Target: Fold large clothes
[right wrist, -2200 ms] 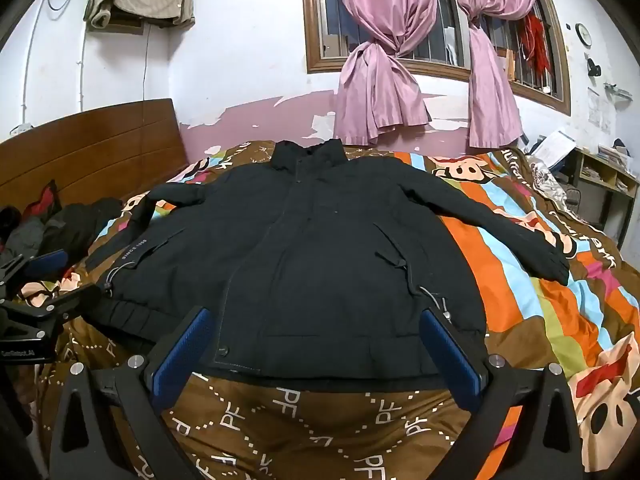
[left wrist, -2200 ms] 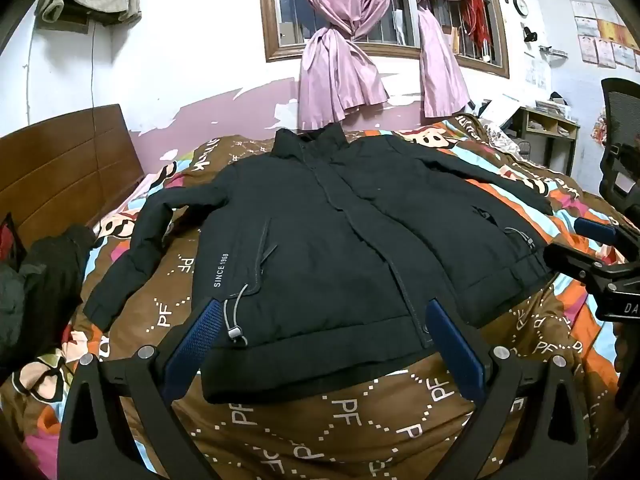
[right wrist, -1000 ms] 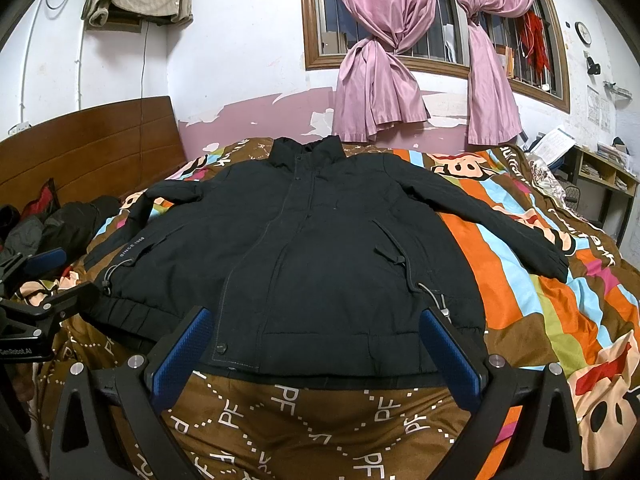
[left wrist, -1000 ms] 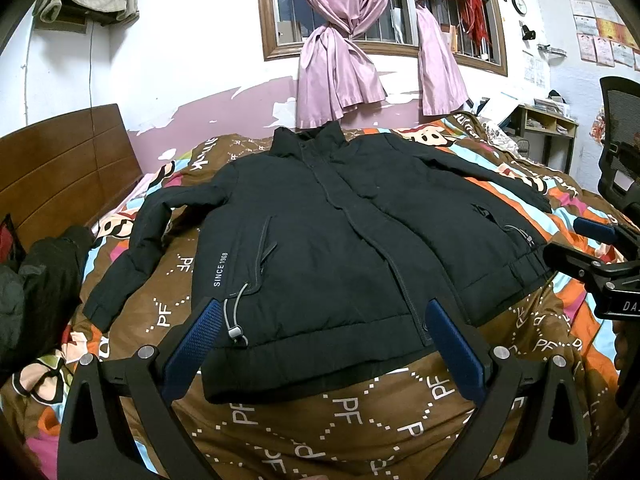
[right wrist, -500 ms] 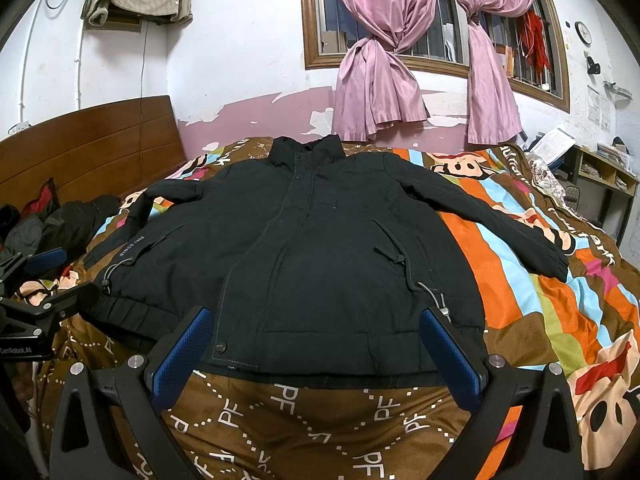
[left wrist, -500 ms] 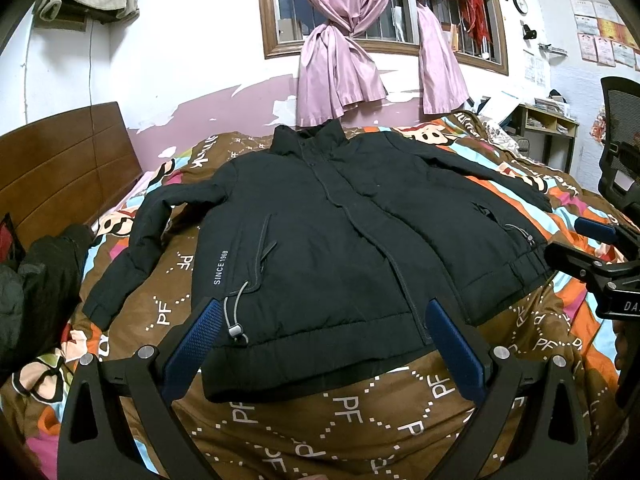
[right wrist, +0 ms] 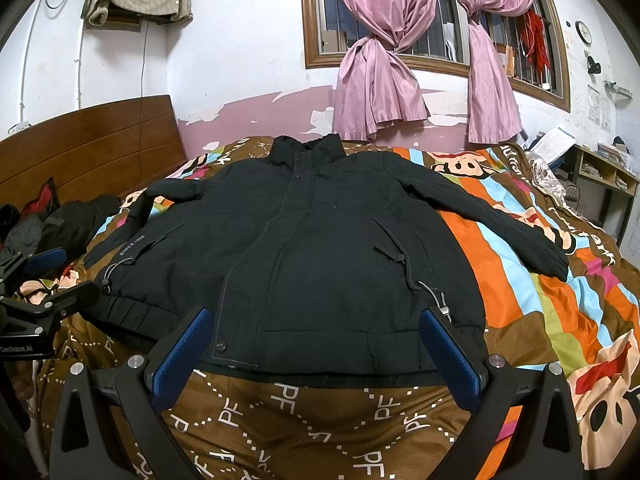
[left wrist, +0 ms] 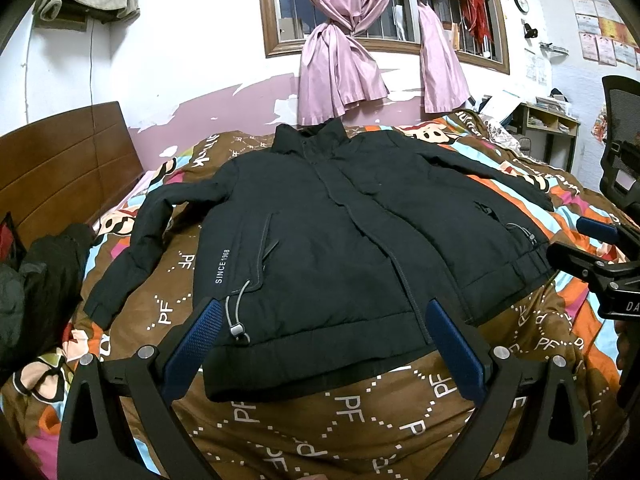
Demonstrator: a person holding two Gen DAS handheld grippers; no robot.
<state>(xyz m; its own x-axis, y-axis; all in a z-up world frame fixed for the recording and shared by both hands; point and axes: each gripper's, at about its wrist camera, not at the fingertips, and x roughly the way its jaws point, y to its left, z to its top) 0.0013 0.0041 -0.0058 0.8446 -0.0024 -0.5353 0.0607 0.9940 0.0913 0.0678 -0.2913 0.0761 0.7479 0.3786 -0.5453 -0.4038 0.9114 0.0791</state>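
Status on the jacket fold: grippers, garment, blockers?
Left gripper and right gripper both open, empty, hovering at the hem. Black jacket flat, face up, sleeves spread, unfolded. Dark clothes pile beside the left sleeve, clear.

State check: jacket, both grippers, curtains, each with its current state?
Black jacket: flat on the bed, front up, closed, sleeves spread.
Left gripper: open, empty, above the hem.
Right gripper: open, empty, above the hem.
Pink curtains: tied back in knots.
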